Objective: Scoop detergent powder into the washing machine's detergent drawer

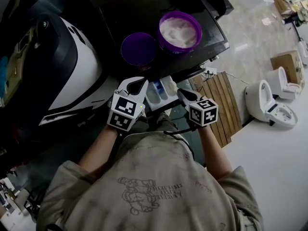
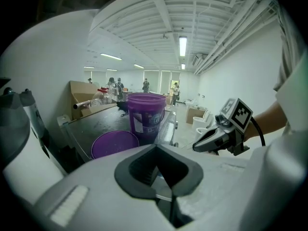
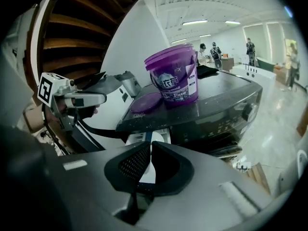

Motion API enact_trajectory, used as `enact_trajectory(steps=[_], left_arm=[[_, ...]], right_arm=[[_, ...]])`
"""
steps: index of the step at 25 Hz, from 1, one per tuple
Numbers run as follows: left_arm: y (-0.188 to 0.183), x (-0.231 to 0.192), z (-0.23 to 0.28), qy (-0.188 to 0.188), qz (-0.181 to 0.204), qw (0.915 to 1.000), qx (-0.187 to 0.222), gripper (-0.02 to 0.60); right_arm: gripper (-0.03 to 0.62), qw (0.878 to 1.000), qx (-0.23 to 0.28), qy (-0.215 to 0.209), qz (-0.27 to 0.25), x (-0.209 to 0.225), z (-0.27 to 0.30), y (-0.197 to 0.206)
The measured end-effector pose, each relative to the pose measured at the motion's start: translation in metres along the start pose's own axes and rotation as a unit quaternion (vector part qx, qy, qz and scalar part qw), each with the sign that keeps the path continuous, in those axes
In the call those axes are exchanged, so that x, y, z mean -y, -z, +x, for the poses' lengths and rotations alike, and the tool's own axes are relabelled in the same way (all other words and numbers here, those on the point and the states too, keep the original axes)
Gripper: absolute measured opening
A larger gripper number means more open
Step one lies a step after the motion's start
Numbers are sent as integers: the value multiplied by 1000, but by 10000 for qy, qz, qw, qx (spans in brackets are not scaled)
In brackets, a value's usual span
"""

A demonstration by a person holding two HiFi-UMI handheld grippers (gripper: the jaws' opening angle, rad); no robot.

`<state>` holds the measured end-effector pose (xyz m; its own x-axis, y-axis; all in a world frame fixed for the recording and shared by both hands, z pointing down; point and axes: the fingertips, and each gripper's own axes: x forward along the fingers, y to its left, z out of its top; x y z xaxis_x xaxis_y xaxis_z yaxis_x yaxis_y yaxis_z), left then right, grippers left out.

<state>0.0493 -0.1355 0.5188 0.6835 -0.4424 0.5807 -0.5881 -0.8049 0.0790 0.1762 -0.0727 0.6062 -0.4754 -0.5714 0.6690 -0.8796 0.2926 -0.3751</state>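
Observation:
An open purple bucket (image 1: 180, 30) with white detergent powder stands on the dark top of the washing machine (image 1: 125, 18). Its purple lid (image 1: 138, 48) lies flat to its left. Below the machine's front edge the white detergent drawer (image 1: 161, 91) is pulled out. My left gripper (image 1: 136, 83) hovers just left of the drawer, jaws together and empty. On the drawer's right, my right gripper (image 1: 180, 93) is also shut and empty. The bucket (image 2: 146, 117) and lid (image 2: 115, 143) lie ahead of the left gripper (image 2: 155, 148). Beyond the right gripper (image 3: 149, 146) I see the drawer (image 3: 144, 139) and the bucket (image 3: 174, 76).
A white curved appliance (image 1: 77, 66) stands left of the washing machine. A wooden pallet (image 1: 219, 105), white toilets (image 1: 269, 102) and a cardboard box (image 1: 288, 66) are on the floor to the right. People stand far off in the hall.

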Motion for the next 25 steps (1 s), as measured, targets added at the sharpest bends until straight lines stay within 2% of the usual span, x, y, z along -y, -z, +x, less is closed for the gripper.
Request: enact_trajectory(steps=[10, 18, 25], left_arm=[[18, -5, -10, 64, -143, 9999, -26, 2], [27, -13, -15, 99, -200, 9998, -1, 2], [31, -20, -19, 100, -266, 9996, 64, 2]], right_arm=[[35, 9930, -269, 556, -1003, -6, 12, 3], [34, 9845, -328, 893, -1475, -10, 18, 0], [34, 9642, -653, 1255, -2245, -15, 24, 0]])
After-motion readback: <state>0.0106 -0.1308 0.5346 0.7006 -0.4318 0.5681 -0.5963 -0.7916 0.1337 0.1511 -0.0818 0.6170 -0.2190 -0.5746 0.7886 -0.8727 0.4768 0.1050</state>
